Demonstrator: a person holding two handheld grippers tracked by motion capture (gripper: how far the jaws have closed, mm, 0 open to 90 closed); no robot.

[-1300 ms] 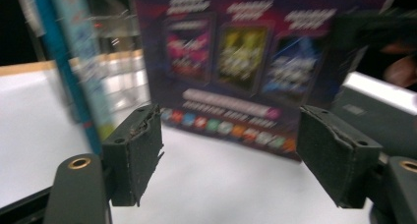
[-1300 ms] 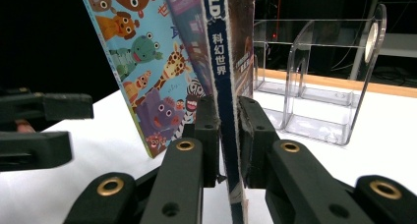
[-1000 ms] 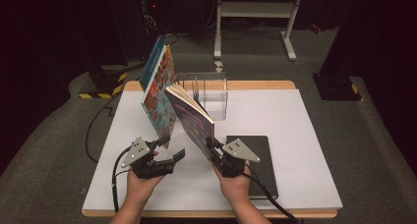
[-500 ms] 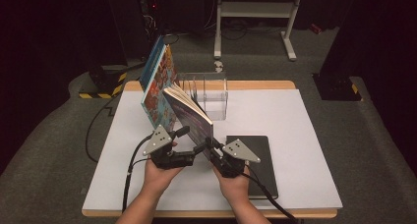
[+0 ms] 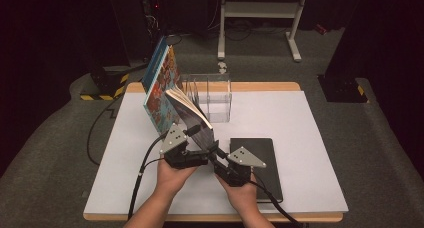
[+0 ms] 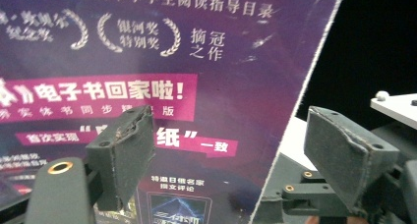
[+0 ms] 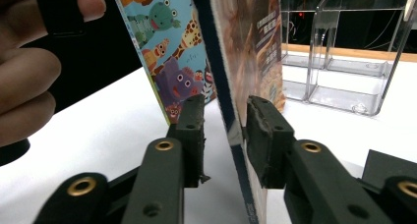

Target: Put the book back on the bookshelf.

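Purple book (image 5: 192, 119), tilted on the counter (image 5: 300, 118), leans on a picture book (image 5: 159, 90); clear rack (image 5: 212, 95) behind, black notebook (image 5: 260, 163) (flat) just beside. Right gripper (image 7: 223, 130): fingers have just been opening, book's lower edge between them, one pad apart. Left gripper (image 6: 228, 155): fingers open before the cover, whose print is legible in that view.

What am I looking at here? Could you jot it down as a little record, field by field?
Table: white top
Purple book: up on its edge, tilted
Right gripper: jaws have just been opening; the book's edge is between them, one pad off it
Left gripper: open, facing the purple cover
Behind: tilted picture book, clear rack
Lying flat: black notebook
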